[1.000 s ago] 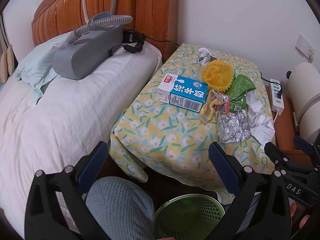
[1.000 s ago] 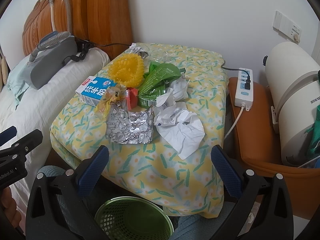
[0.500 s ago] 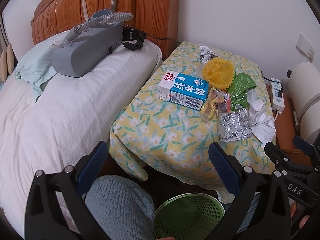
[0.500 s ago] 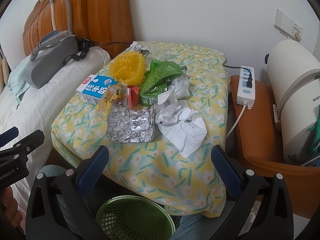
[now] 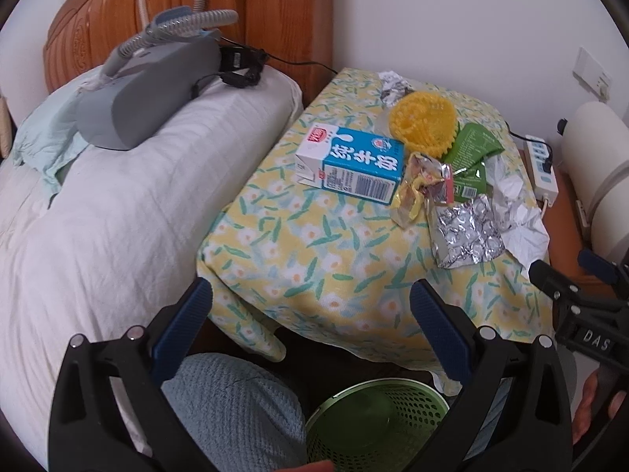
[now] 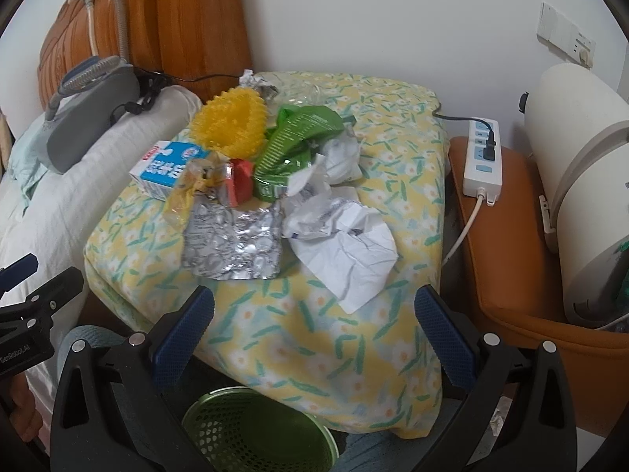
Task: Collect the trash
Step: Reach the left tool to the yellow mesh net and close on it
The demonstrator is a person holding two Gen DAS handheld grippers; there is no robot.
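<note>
The trash sits in a heap on the table w/ the yellow flower cloth (image 6: 314, 314). There's a blue milk carton (image 5: 354, 165) lying on its side, a yellow spiky thing (image 6: 228, 126) behind it, a green snack bag (image 6: 298, 133), a yellow-red candy wrapper (image 5: 420, 185), a flat silver foil pack (image 6: 236, 240) and crumpled white paper (image 6: 346, 244). The foil and paper lie nearest you and touch each other.

The green bin (image 6: 255, 428) is down low, right under your grippers and close to the table's front edge. I can't see anything in it, but only part of it shows.

Your left gripper (image 5: 310, 314) is wide open and holds nothing. Your right gripper (image 6: 314, 314) is wide open too, also w/ nothing in it. Both hang in front of the table, not touching any trash.

So I think you're at the start: no piece picked yet. Next, reach fwd w/ the right one to the foil or paper, pinch an edge that sticks up, then drop it in the bin.

Hard to tell: a small silver scrap (image 5: 393, 84) at the back, and a clear crinkly thing near it. The bin's bottom is hidden.
</note>
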